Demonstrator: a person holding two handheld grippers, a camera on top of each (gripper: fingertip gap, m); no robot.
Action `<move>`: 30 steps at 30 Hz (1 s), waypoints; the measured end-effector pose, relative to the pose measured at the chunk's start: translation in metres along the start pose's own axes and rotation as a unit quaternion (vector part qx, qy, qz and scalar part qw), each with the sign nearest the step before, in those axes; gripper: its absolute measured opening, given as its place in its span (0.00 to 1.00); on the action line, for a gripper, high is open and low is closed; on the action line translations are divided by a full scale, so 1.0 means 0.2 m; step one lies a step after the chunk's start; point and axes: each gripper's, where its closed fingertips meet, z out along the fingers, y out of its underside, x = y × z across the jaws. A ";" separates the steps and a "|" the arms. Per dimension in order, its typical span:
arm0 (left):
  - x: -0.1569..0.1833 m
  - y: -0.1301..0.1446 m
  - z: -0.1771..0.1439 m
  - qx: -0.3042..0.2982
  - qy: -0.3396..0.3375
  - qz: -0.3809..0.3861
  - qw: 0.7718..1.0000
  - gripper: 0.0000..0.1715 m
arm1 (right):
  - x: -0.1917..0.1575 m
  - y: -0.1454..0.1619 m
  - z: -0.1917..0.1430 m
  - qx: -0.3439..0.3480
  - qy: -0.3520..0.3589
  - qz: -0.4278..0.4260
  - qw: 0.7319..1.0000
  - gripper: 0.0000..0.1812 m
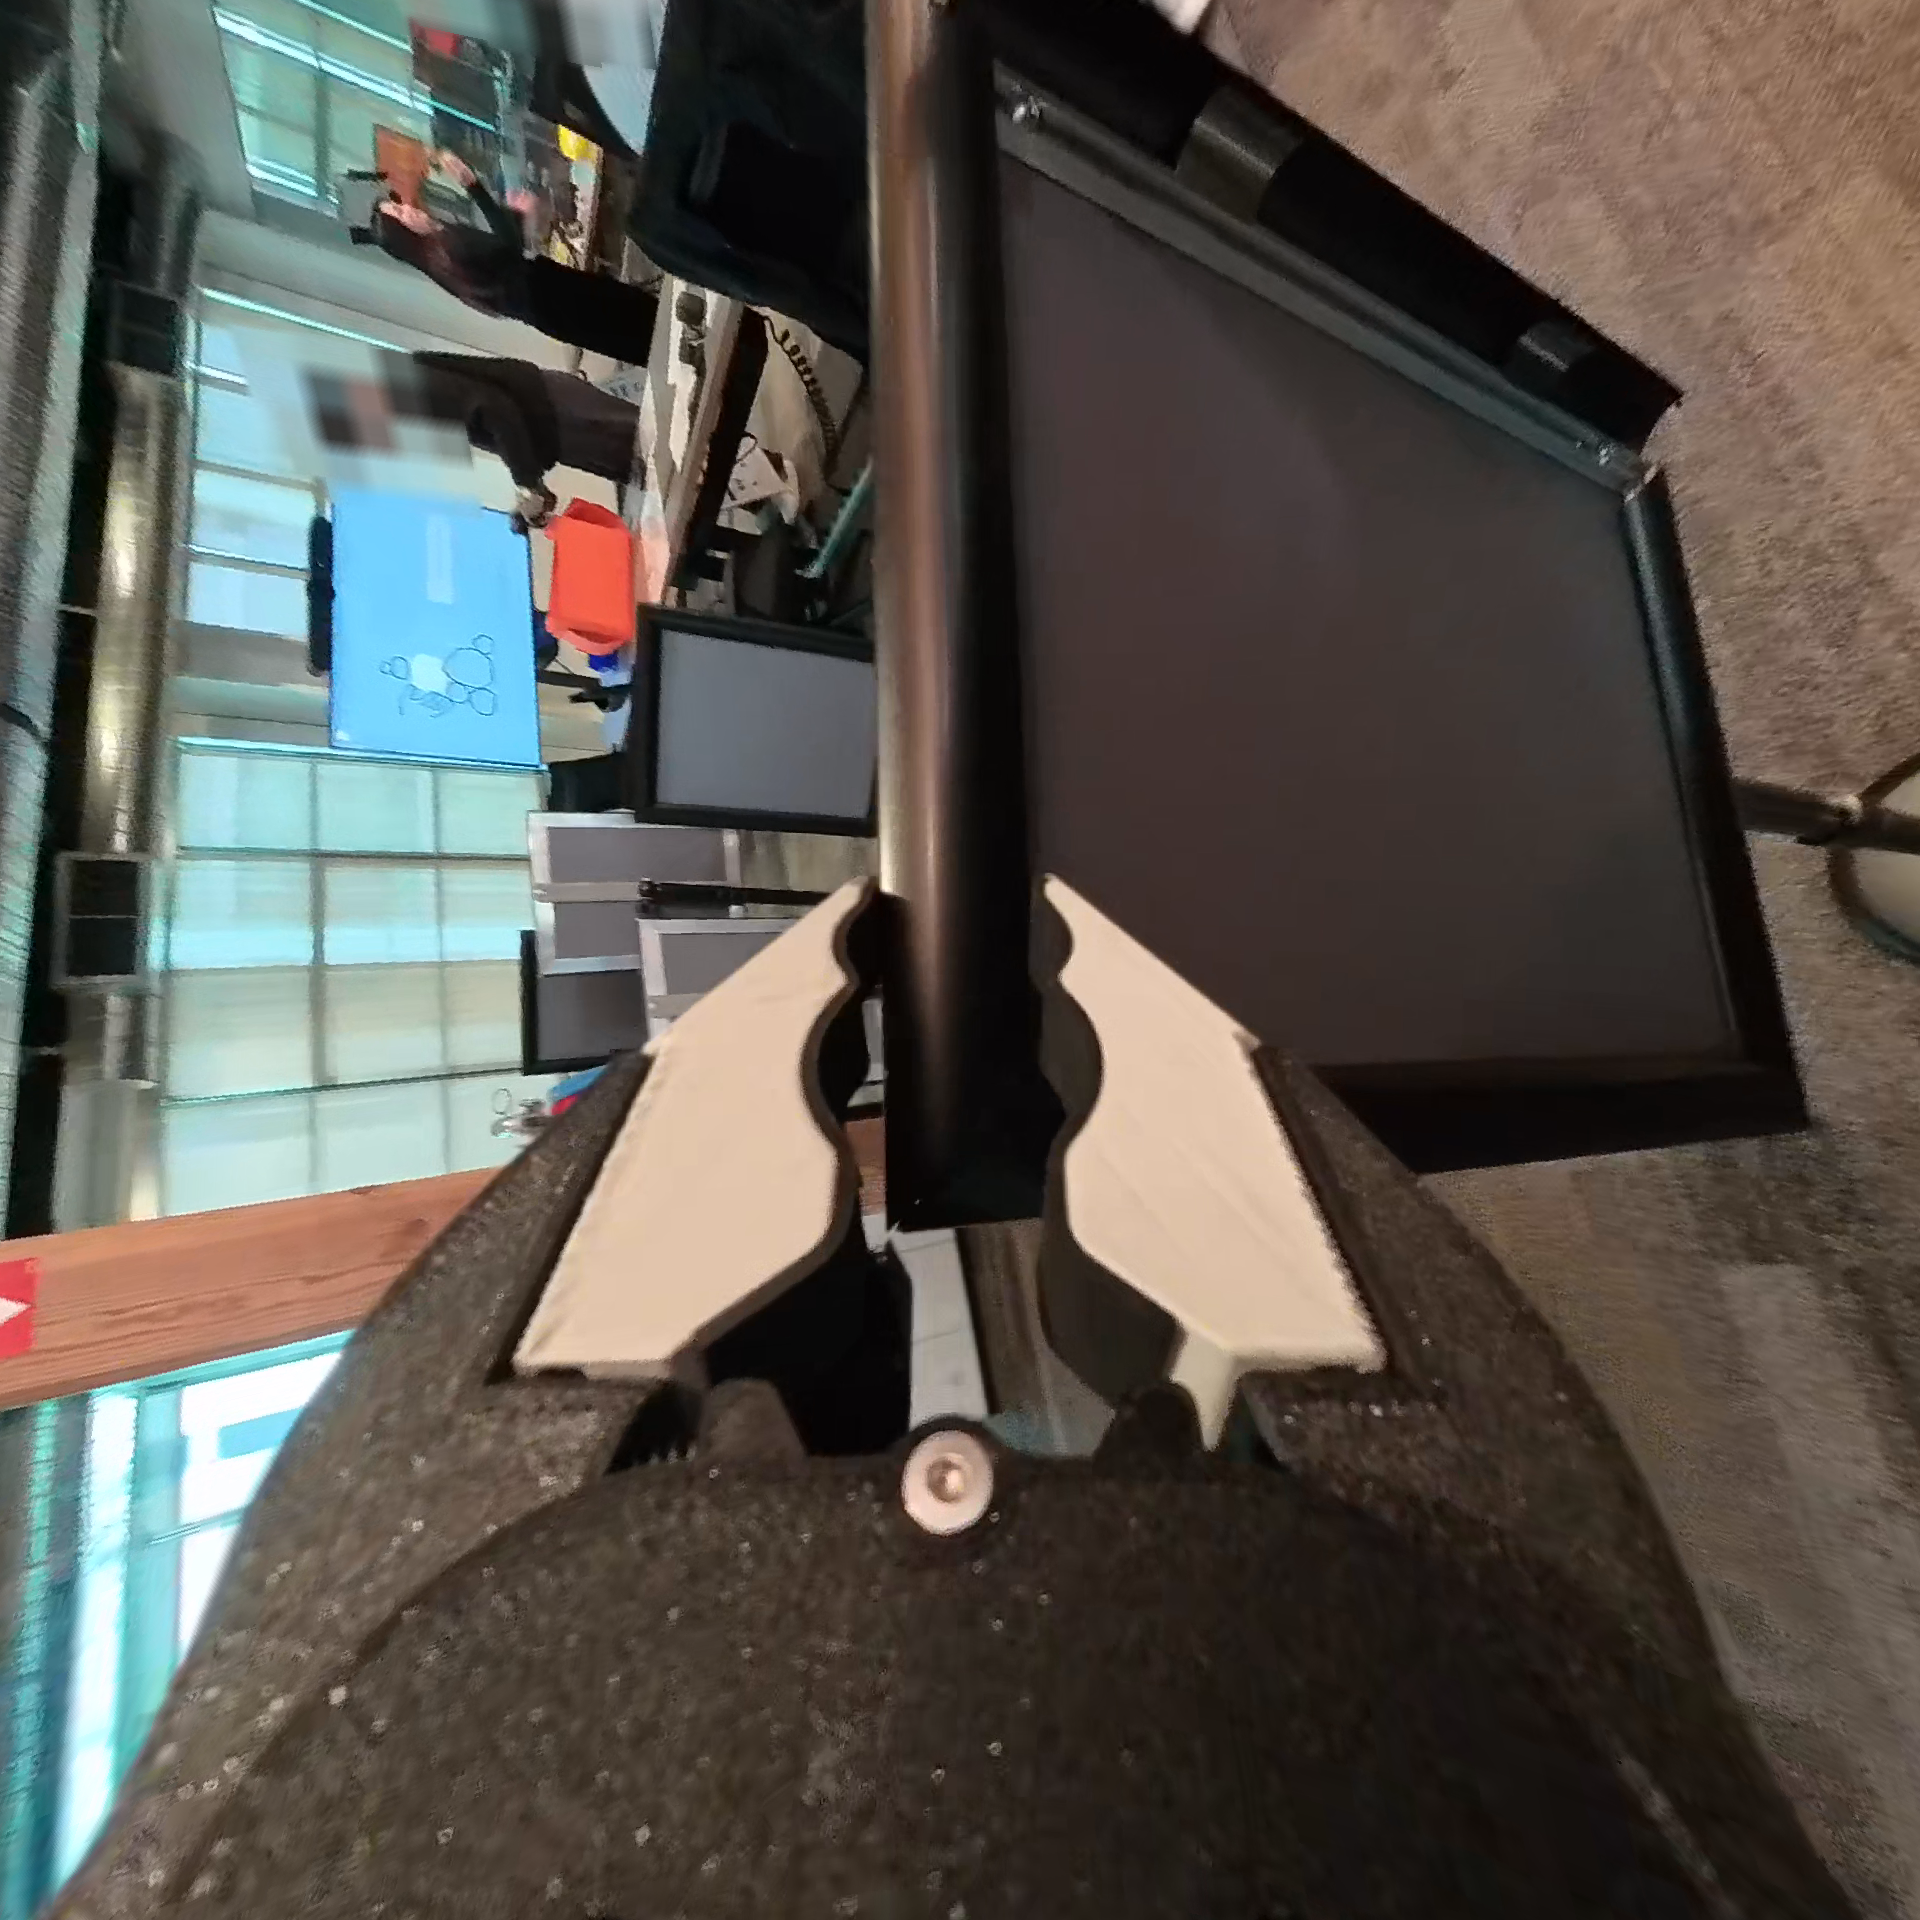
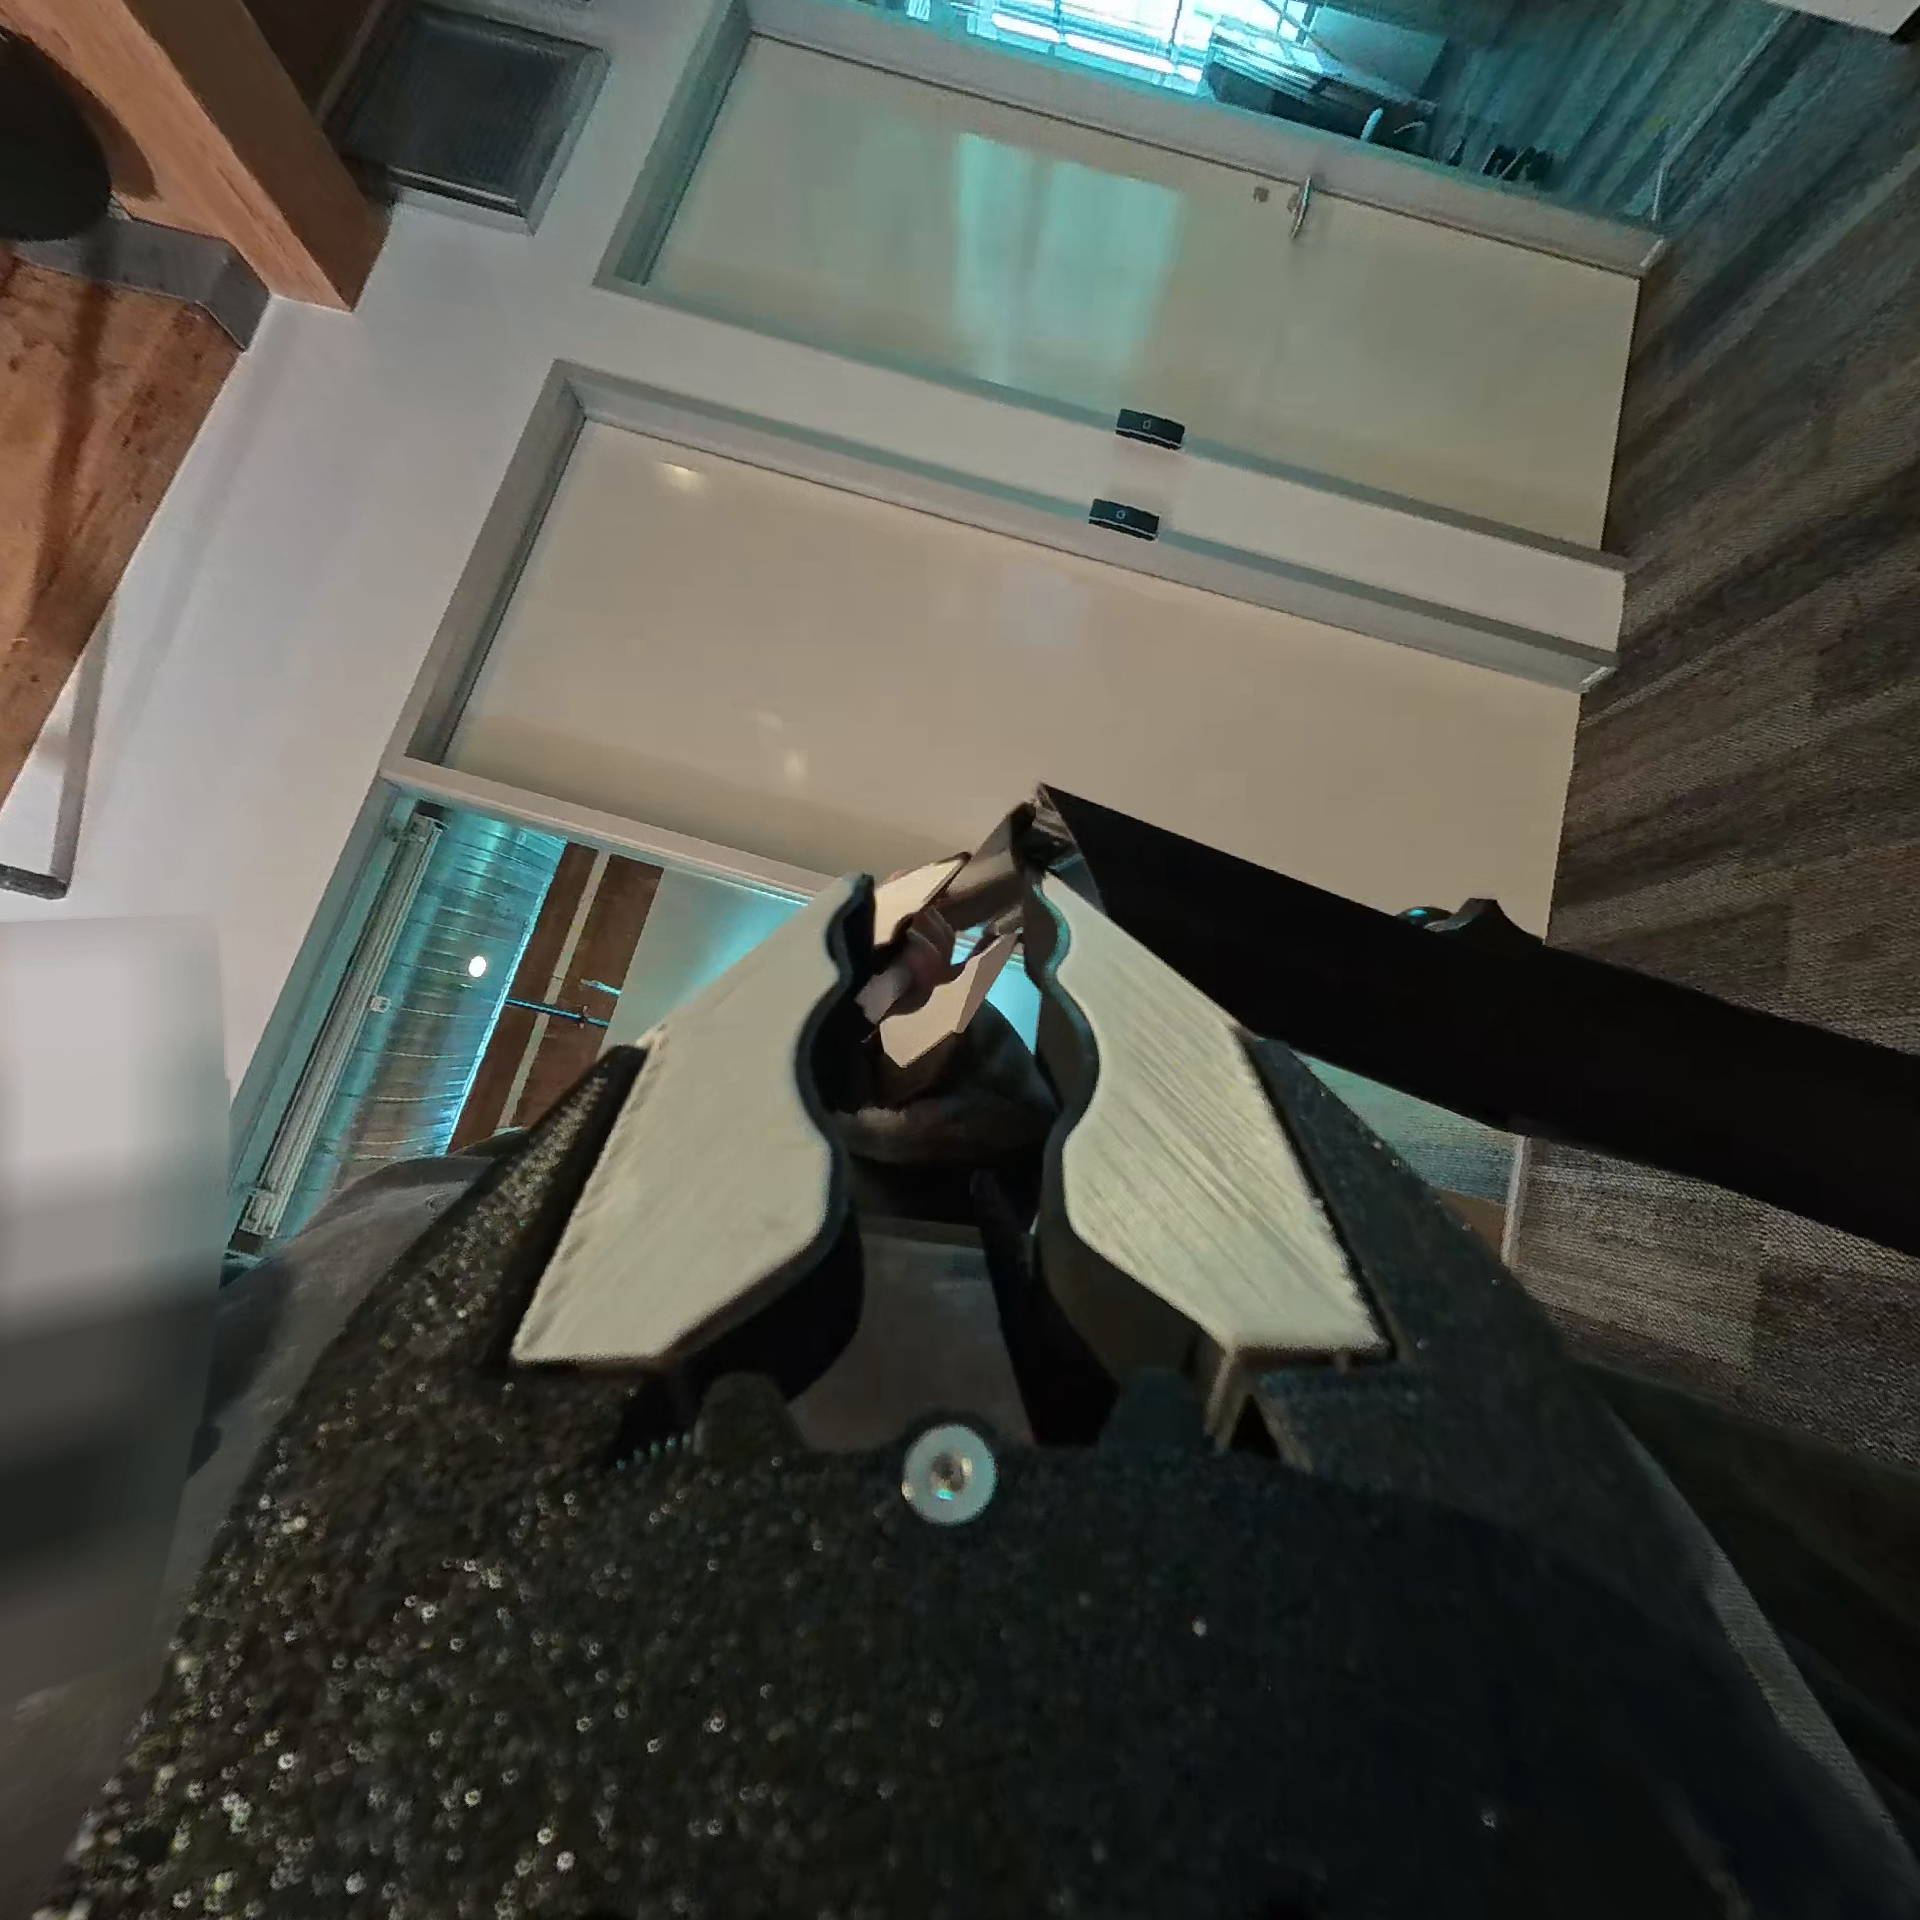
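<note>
In the left wrist view my left gripper point(image 1: 956, 935) is shut on a long black frame bar point(image 1: 935, 520) that runs straight ahead between its white fingers point(image 1: 727, 1122). Just right of the bar a large dark panel in a black frame point(image 1: 1351, 675) lies over the grey carpet point(image 1: 1714, 208). In the right wrist view my right gripper point(image 2: 948, 925) is closed around a silver metal corner bracket point(image 2: 935, 935) at the end of a black bar point(image 2: 1455, 1039), which runs off to the right. The bracket's lower part is hidden between the fingers.
Behind the left bar are smaller framed panels point(image 1: 764, 727), a blue screen point(image 1: 431, 623), an orange box point(image 1: 590, 577), people at a cluttered desk point(image 1: 540, 301) and glass walls. The right view shows frosted glass doors point(image 2: 1039, 644), a wooden beam point(image 2: 208, 125) and grey carpet point(image 2: 1766, 520). My right fingertips sit around 15 centimeters from my left ones.
</note>
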 end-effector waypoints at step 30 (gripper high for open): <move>0.05 -0.12 -0.07 0.030 0.387 -0.320 0.864 0.15 | -0.01 0.13 -0.03 -0.058 0.327 -0.744 0.580 0.33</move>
